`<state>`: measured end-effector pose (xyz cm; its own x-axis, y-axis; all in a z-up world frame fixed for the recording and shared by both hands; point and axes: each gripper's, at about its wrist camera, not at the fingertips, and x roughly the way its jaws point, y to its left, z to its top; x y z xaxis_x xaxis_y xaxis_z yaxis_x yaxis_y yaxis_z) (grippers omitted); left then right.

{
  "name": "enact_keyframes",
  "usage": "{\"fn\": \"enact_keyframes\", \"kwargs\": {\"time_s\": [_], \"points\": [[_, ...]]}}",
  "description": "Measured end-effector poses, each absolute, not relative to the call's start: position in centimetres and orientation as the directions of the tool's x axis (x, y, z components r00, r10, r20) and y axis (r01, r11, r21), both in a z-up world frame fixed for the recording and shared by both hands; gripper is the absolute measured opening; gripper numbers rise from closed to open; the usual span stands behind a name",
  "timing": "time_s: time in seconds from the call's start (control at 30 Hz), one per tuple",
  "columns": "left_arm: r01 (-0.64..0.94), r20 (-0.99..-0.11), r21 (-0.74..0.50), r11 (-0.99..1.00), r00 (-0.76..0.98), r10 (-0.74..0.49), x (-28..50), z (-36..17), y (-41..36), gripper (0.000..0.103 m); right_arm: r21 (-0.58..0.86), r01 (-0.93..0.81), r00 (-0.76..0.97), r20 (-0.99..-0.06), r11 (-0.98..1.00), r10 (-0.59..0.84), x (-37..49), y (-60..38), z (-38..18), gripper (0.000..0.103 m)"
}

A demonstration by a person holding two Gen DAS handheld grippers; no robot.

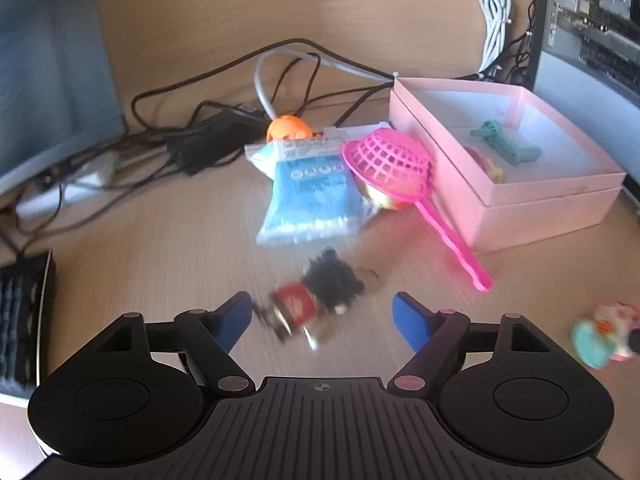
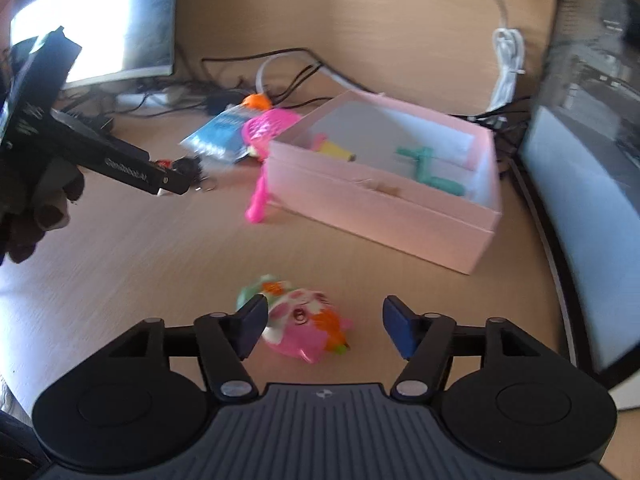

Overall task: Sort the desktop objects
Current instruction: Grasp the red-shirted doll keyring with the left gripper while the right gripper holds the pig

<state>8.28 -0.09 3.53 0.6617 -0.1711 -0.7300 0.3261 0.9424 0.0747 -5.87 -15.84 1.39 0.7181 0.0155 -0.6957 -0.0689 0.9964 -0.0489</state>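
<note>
My left gripper is open, its blue fingertips on either side of a blurred black-and-red keychain toy lying on the wooden desk. My right gripper is open around a pink and green animal toy on the desk; the same toy shows at the right edge of the left wrist view. A pink box holds a teal toy and a yellow-pink toy. The left gripper's body shows in the right wrist view.
A pink toy strainer, a blue packet and an orange toy lie left of the box. Tangled black cables, a monitor and a keyboard are at left. A computer case stands at right.
</note>
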Motion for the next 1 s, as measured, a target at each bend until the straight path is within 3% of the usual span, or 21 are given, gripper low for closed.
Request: {"fn": "enact_keyframes", "kwargs": {"time_s": [0.17,0.3,0.5,0.57,0.9,1.0], "points": [[0.468,-0.734,-0.045,0.883,0.584,-0.348,7.7,3.8,-0.4,0.087,-0.051,-0.027,0.729,-0.685,0.998,-0.015,-7.1,-17.2,2.2,0.065],[0.487,-0.713,0.068,0.871,0.635,-0.299,7.0,3.7,-1.2,0.092,-0.042,-0.055,0.729,-0.685,0.998,0.012,-7.3,-17.2,2.3,0.065],[0.418,-0.746,0.085,0.904,0.628,-0.220,9.2,2.5,-2.0,0.067,-0.062,-0.183,0.711,-0.698,0.981,0.088,-6.7,-15.2,1.7,0.070],[0.410,-0.758,0.068,0.909,0.614,-0.221,9.5,2.4,-2.0,0.035,-0.096,-0.252,0.706,-0.698,0.963,0.115,-6.8,-14.2,1.6,0.070],[0.416,-0.795,-0.020,0.909,0.545,-0.266,3.5,3.3,-0.8,0.032,-0.254,-0.384,0.685,-0.723,0.888,0.091,-5.8,-12.4,-0.2,0.070],[0.424,-0.806,-0.067,0.903,0.510,-0.299,0.7,3.4,-0.3,0.033,-0.233,-0.402,0.669,-0.735,0.886,0.110,-4.8,-12.6,-0.4,0.070]]}}
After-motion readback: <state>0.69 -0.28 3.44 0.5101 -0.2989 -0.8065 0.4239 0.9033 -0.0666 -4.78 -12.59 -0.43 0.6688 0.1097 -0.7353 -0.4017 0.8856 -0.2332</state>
